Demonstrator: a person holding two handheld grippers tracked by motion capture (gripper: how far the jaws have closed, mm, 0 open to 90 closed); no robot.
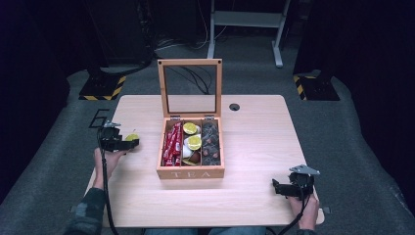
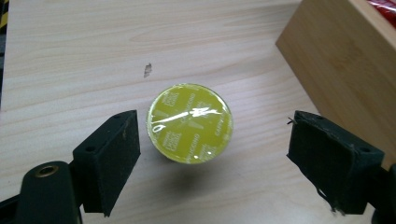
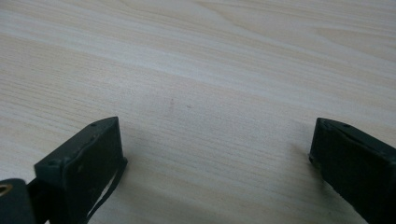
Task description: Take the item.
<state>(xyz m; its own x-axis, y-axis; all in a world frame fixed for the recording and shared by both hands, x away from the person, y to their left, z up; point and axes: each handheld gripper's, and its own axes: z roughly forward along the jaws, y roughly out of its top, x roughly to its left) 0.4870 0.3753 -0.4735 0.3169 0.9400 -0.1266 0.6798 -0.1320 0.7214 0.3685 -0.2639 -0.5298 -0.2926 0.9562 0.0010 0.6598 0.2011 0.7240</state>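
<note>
- The yellow-lidded capsule [image 2: 189,122] is your object: it stands on the table [image 1: 254,142] just to the left of the tea box [image 1: 191,172], apart from the box wall, lid facing up.
- The table is bare wood around the capsule, so you have room to close in from both sides without nudging anything.
- The tea box stands open, its glass lid [image 1: 190,88] upright at the back; red sachets [image 1: 172,145] fill the left compartment, yellow capsules [image 1: 192,136] sit in the middle one, dark capsules [image 1: 210,144] in the right one.
- Your left gripper [image 2: 212,158] straddles the capsule with its jaws wide apart; the capsule sits much nearer one pad than the other and touches neither, as far as the left gripper view shows.
- Centre the capsule between the pads before you squeeze, and close on the body under the lid rim; a grip on the thin foil edge would likely slip or tilt it.
- Your right gripper [image 1: 288,188] rests low at the near right of the table, jaws apart on nothing.
- The capsule's body is hidden under its own lid from above, so you cannot judge its taper or height.
- The print on the foil is too blurred and glare-streaked to read.
- The small items at the front of the middle compartment are hard to identify.
</note>
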